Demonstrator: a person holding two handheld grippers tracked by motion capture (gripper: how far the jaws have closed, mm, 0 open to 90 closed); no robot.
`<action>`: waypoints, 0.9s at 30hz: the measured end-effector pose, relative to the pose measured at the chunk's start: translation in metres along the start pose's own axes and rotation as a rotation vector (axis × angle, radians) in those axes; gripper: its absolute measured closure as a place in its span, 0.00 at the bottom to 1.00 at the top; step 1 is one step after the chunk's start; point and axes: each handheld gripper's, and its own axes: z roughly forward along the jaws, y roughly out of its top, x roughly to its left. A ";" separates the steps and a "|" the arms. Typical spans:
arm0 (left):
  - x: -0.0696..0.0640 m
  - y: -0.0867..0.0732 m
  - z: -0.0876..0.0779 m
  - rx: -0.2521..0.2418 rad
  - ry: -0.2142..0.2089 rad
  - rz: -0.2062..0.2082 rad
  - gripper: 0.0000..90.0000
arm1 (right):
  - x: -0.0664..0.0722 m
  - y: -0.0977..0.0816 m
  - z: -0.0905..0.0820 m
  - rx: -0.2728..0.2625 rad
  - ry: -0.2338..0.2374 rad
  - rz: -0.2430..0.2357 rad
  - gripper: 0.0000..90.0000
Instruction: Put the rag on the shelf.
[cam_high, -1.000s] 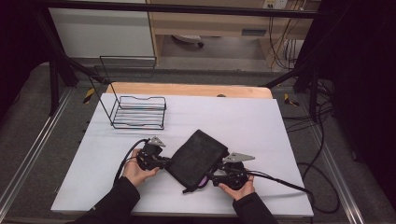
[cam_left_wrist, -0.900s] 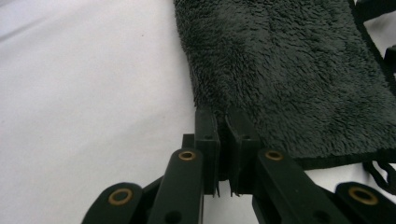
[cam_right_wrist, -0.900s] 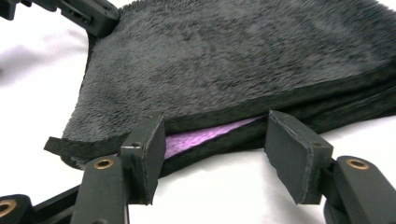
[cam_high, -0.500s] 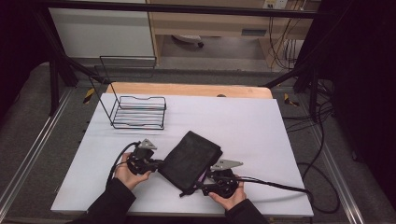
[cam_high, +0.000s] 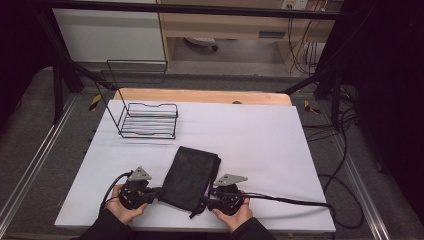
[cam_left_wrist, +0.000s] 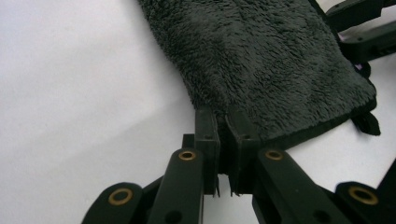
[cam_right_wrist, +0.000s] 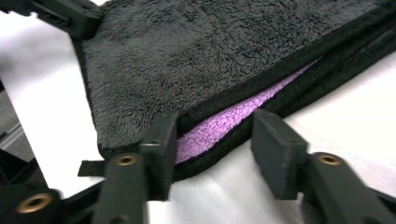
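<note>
At the near edge of the white table (cam_high: 260, 135), a folded dark grey towel (cam_high: 192, 175) lies flat between two hand-held grippers. The left gripper (cam_left_wrist: 223, 122) sits at the towel's near-left corner, its jaws drawn almost together and pinching the fleece edge between them. The right gripper (cam_right_wrist: 212, 128) sits at the near-right corner; its jaws stand apart, straddling the bound edge, where a purple inner layer (cam_right_wrist: 233, 122) shows between the dark layers. One jaw touches the towel's hem; the other appears clear of it, though the angle is poor. A small black loop tab (cam_right_wrist: 91, 168) projects from the towel's corner. No brand, label or legible writing is visible on towel or grippers. Farther back, well apart from the towel, a black wire rack (cam_high: 148, 119) stands on the table's far-left area.
</note>
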 end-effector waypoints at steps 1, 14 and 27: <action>-0.001 -0.001 0.000 -0.003 0.005 0.000 0.93 | 0.000 0.000 0.000 0.000 0.000 0.000 0.69; -0.021 -0.014 -0.010 -0.018 -0.041 -0.052 0.93 | -0.010 0.015 -0.011 0.061 0.069 -0.027 0.94; -0.007 -0.004 -0.016 -0.083 -0.047 -0.005 0.47 | -0.030 0.025 -0.027 -0.104 0.026 -0.074 0.32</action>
